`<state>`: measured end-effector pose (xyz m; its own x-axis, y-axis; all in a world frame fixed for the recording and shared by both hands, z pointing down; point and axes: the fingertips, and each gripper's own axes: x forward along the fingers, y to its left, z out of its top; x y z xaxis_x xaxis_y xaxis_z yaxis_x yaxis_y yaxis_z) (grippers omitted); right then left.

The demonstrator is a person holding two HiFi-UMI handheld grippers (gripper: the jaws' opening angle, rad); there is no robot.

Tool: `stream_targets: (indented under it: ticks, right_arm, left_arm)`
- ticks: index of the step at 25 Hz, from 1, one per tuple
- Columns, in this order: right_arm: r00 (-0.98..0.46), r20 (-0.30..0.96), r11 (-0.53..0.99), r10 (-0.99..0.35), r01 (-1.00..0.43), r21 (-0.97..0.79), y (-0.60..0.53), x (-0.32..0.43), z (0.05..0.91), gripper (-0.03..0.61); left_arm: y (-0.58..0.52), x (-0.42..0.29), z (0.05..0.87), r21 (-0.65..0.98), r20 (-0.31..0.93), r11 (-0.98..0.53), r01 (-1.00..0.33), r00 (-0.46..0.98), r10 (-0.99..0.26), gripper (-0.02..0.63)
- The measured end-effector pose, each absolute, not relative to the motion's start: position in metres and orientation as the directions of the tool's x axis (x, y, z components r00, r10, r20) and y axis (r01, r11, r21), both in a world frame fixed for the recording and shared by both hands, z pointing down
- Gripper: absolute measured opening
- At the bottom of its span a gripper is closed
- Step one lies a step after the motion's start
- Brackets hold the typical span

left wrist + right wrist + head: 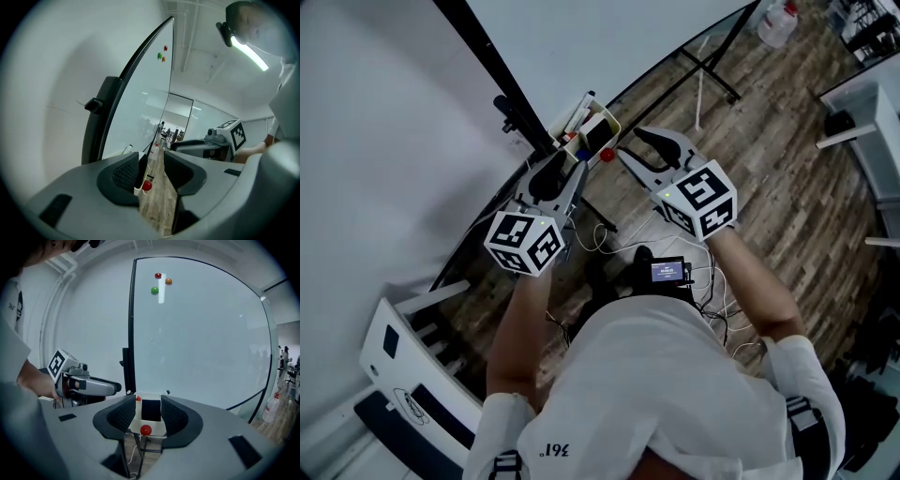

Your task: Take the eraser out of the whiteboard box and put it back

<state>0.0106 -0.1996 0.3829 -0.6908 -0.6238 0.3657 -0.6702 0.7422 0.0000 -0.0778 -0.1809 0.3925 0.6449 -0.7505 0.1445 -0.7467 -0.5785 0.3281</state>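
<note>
The white whiteboard box (579,120) hangs at the board's lower edge, with the black eraser (600,135) upright inside and a red round magnet (607,153) on its front. My left gripper (570,161) points at the box's left end, jaws open and empty. My right gripper (630,143) is just right of the box, also open and empty. In the right gripper view the box (158,427), eraser (151,409) and red magnet (146,430) show beyond the gap of the right gripper (149,417). The left gripper view looks past the left gripper (152,165) at the box's edge (138,186).
The whiteboard (201,333) stands on a black frame (487,56) with legs (712,70) on the wood floor. Red (158,275), orange (168,281) and green (154,290) magnets sit high on it. White furniture (412,366) is at lower left; cables (609,239) trail below the grippers.
</note>
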Motion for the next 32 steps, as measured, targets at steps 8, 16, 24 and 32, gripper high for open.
stream_targets:
  ticks: [8, 16, 24, 32]
  right_arm:
    - [-0.681, 0.420, 0.763, -0.599, -0.646, 0.040, -0.217, -0.009, 0.407, 0.192]
    - [-0.660, 0.467, 0.759, -0.588, -0.651, 0.035, -0.238, -0.022, 0.434, 0.222]
    - [-0.656, 0.502, 0.763, -0.564, -0.646, 0.013, -0.246, -0.033, 0.453, 0.253]
    - [-0.647, 0.523, 0.759, -0.556, -0.651, 0.003, -0.251, -0.040, 0.466, 0.256]
  left_arm:
    - [-0.190, -0.087, 0.413, 0.340, 0.191, -0.534, -0.774, 0.613, -0.767, 0.167]
    - [-0.195, -0.098, 0.434, 0.365, 0.224, -0.493, -0.790, 0.589, -0.777, 0.167]
    - [-0.197, -0.098, 0.447, 0.392, 0.241, -0.490, -0.779, 0.601, -0.762, 0.167]
    - [-0.198, -0.093, 0.460, 0.426, 0.257, -0.496, -0.757, 0.627, -0.736, 0.167]
